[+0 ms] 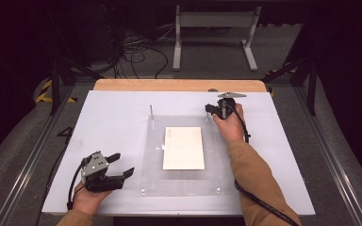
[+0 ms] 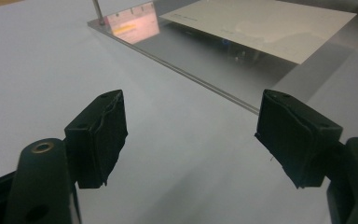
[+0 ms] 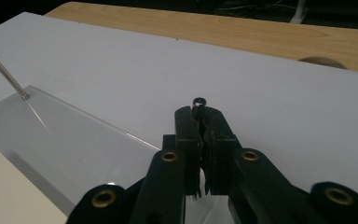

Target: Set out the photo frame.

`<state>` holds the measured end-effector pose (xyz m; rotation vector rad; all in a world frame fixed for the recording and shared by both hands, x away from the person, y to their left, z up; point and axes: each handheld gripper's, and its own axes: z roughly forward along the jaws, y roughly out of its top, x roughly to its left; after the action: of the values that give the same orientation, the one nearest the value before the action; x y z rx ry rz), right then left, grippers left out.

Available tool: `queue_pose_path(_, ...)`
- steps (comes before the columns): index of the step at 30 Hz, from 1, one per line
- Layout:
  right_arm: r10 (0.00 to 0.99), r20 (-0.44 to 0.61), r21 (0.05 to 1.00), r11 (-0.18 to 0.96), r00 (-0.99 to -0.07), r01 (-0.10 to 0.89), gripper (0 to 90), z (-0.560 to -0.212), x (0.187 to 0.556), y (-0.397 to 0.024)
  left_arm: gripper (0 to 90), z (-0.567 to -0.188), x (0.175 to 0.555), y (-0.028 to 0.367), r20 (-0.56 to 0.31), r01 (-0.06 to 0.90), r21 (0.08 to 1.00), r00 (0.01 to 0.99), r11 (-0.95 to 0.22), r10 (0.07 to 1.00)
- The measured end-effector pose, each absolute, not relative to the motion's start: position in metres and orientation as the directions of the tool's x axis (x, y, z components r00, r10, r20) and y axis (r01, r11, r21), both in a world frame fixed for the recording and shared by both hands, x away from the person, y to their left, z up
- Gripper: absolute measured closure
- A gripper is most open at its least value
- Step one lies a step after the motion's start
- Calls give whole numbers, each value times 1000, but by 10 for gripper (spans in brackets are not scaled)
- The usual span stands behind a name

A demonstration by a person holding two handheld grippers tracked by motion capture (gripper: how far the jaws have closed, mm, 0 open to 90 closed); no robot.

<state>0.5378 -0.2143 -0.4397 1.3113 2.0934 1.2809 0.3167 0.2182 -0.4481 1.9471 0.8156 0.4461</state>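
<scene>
The left gripper [image 1: 122, 168] sits nearest the camera in the high view, held in the person's left hand [image 1: 87, 197] low on the white board [image 1: 113, 117], just left of the clear acrylic plate [image 1: 153, 160]. Its 2 black jaws stand well apart with nothing between them; in the left gripper view they frame bare white board, with the clear plate's edge [image 2: 205, 84] running across just beyond the fingertips.

In the middle, the clear plate lies flat on the board. A cream sheet of paper [image 1: 184, 147] lies on it, roughly centred, with a faint line of print near its far edge. At the plate's far left corner a thin metal pin [image 1: 151, 111] stands upright. 2 small fasteners show along the plate's near edge.

To the right, the right gripper [image 1: 210, 108] is held by the right hand [image 1: 229, 125], the tan sleeve [image 1: 254, 181] reaching across the plate's right edge. It sits at the plate's far right corner. In the right gripper view its jaws are pressed together around a second pin [image 3: 199, 102], whose dark round top pokes out just above the fingertips. The wooden table edge [image 1: 179, 84] runs behind the board.
</scene>
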Motion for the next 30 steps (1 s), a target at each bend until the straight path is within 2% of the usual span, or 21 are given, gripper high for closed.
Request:
queue_pose_path(15,844,225,823,103,-487,558,855,-442,547,-217,218,-448,312,221,-14,349,876,710,-334,704)
queue_pose_path(25,848,246,815,81,-470,574,854,-442,550,-216,151,-446,305,210,71,272,874,747,-402,661)
queue_pose_path(30,846,252,816,75,-469,573,854,-443,550,-217,119,-438,302,197,121,196,889,772,-414,625)
